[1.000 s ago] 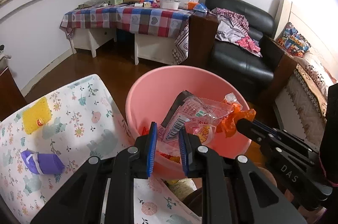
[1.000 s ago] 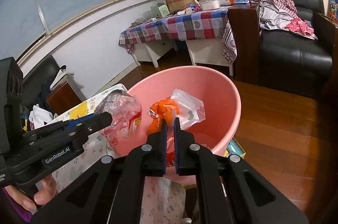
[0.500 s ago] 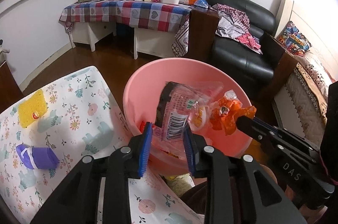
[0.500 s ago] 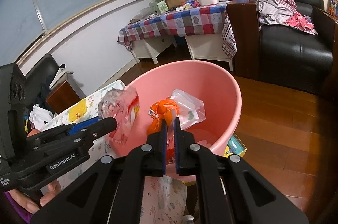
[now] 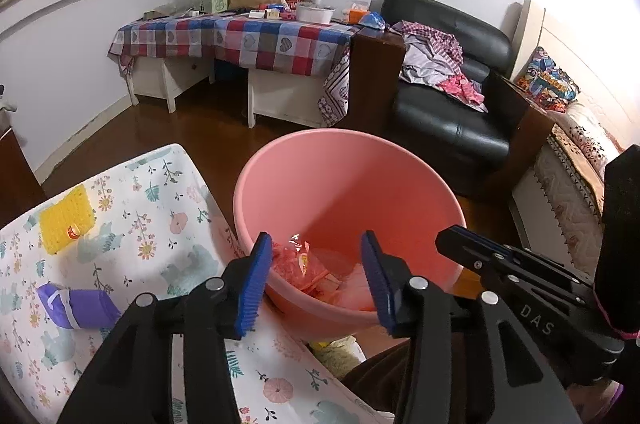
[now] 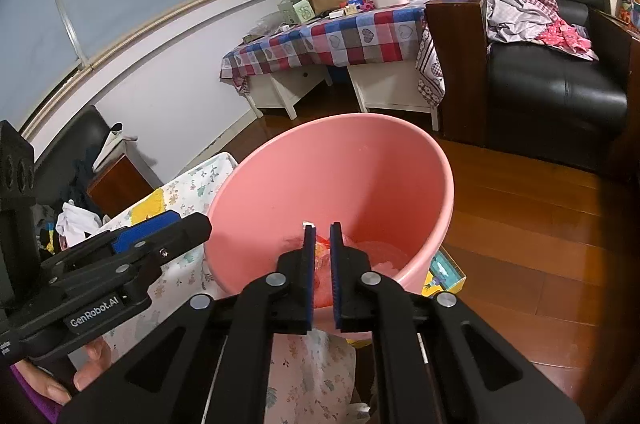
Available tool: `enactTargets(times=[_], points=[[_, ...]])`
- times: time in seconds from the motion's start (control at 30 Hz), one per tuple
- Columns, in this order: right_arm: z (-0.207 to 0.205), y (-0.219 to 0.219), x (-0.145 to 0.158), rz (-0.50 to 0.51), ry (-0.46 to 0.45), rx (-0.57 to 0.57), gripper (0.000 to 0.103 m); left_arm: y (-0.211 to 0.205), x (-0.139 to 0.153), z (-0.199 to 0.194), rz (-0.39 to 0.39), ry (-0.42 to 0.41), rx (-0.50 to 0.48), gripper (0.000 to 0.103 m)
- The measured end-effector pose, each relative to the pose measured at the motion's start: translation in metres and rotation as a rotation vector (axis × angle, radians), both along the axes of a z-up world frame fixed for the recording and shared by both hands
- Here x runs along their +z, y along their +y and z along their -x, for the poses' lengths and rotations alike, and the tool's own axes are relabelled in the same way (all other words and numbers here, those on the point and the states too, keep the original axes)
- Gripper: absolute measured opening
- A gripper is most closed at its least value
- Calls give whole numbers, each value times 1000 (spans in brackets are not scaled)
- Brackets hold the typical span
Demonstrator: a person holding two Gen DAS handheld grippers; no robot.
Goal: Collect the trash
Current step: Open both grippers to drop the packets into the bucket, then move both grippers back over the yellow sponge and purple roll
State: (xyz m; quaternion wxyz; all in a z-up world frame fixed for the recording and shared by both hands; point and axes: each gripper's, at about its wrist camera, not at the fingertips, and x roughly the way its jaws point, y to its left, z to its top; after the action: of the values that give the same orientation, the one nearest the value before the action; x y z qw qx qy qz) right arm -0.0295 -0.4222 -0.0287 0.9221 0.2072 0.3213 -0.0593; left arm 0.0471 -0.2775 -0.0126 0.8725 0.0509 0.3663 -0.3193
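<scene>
A pink basin (image 5: 348, 136) stands beside the floral-cloth table (image 5: 152, 244), with crumpled red and clear wrappers (image 5: 304, 264) lying at its bottom. My left gripper (image 5: 314, 236) hangs over the basin's near rim, its jaws opening wide with nothing between them. My right gripper (image 6: 321, 227) is over the same basin (image 6: 332, 118); its jaws are opening a narrow crack and hold nothing, and the wrappers (image 6: 360, 252) lie below them. On the table lie a purple wrapped bundle (image 5: 76, 308) and a yellow packet (image 5: 66, 224).
A colourful box (image 6: 444, 272) lies on the wooden floor under the basin's right side. A black sofa (image 5: 448, 128) with clothes and a checked-cloth table (image 5: 248, 40) stand at the back. A hand (image 6: 60, 384) grips the left gripper's handle.
The left jaws spread apart and the clear printed wrapper fell from them into the basin. The orange wrapper left the right jaws and dropped in too.
</scene>
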Motion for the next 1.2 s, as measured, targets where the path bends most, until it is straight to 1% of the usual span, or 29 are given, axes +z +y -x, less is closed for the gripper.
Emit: enactTargets(times=[0.03,0.07,0.1,0.17,0.3,0.47,0.63,0.7,0.87,0.97,1.2], points=[[1,1,1,-1,-3,0,12,1,2,1,2,-3,-1,47],[2,1,3,-3,-10,1,19,3,4,1,4,-7,-1,47],[4,3,4,-2,-16,1,26,5,7,3,7,-13,1,51],[7,6,7,3,-29,6,29,11,11,5,15,-28,6,54],[10,12,9,19,-43,28,29,31,21,10,18,-70,28,56],[10,28,13,29,-53,84,29,58,29,15,19,-106,63,56],[6,51,16,31,-57,149,29,96,35,22,-6,-155,111,56],[3,61,15,26,-50,173,29,112,34,24,-8,-159,134,56],[-4,83,11,19,-31,221,29,156,26,25,-8,-135,212,56],[-8,94,8,14,-17,247,29,182,14,23,-22,-99,265,56],[-15,120,-1,18,19,322,29,219,-7,11,-26,-42,350,56]])
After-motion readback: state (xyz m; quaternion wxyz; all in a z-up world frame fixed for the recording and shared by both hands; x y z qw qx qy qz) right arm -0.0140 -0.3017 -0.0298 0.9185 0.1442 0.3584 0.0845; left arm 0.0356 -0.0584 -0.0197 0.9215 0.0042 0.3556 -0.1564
